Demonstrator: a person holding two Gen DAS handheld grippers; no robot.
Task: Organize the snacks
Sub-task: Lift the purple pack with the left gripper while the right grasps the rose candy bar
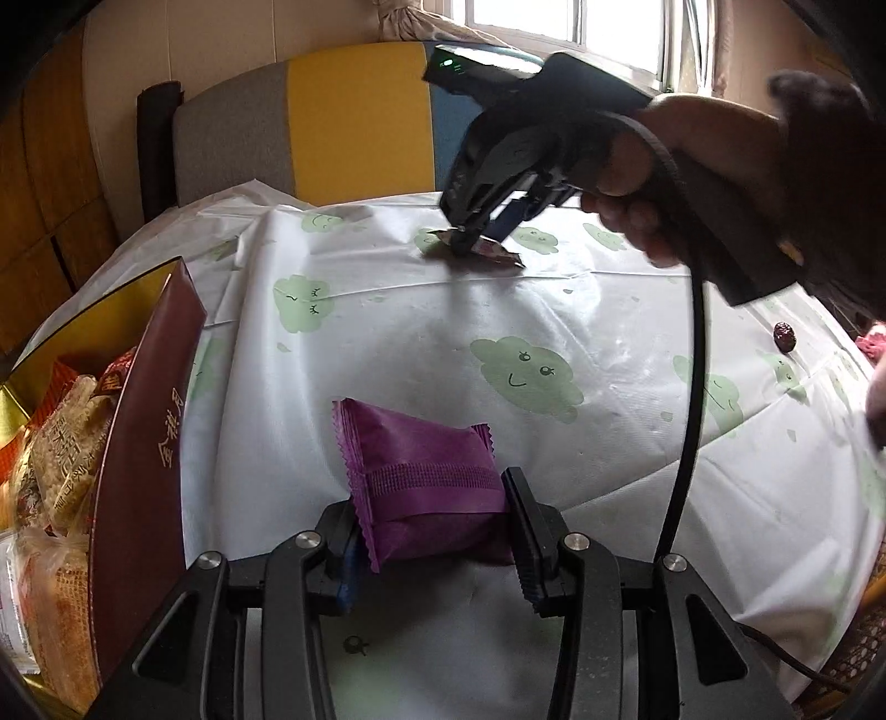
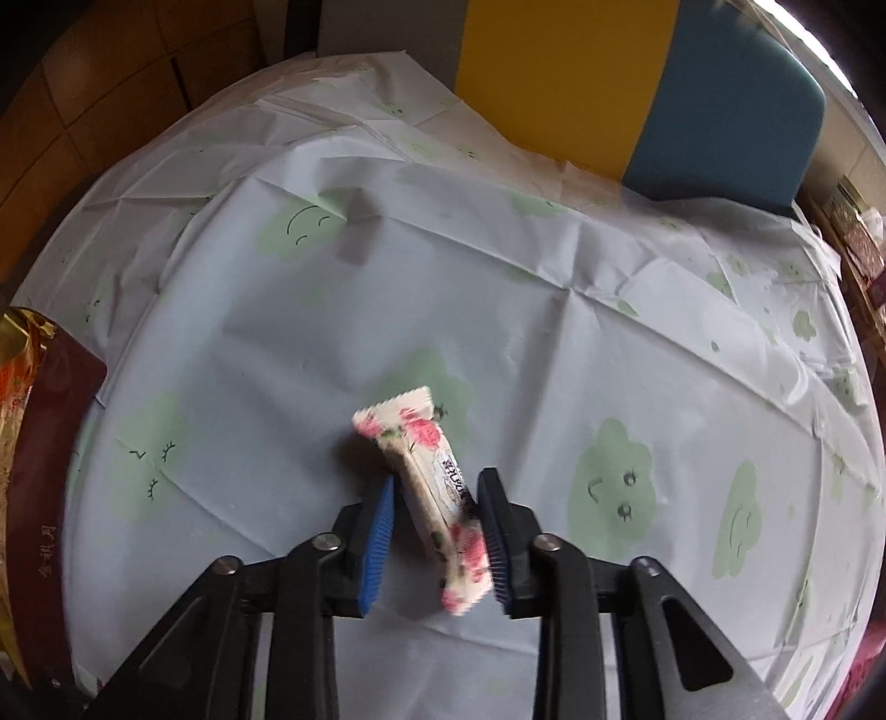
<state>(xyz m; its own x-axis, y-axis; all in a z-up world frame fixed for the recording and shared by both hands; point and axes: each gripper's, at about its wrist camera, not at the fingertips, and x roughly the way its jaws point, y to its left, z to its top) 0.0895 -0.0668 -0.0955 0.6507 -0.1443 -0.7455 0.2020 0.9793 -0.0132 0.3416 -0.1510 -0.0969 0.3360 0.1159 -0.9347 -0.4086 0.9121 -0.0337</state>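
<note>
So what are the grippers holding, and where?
Left gripper pinches the purple packet by its near end. Right gripper straddles the floral bar midway; grip unclear.

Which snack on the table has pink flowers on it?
The white snack bar between the right tool's pads has pink roses on it. The purple packet in the left tool is plain.

Home: curtained window (image 1: 559, 22), clothed table (image 1: 443, 343)

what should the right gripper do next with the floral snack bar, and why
Probably finish closing. The right gripper straddles the floral snack bar, which lies on the tablecloth; the right pad touches it, but a gap shows beside the blue left pad, so no firm grip yet. Then lift toward the maroon box of snacks. The left gripper already clamps the purple packet.
</note>
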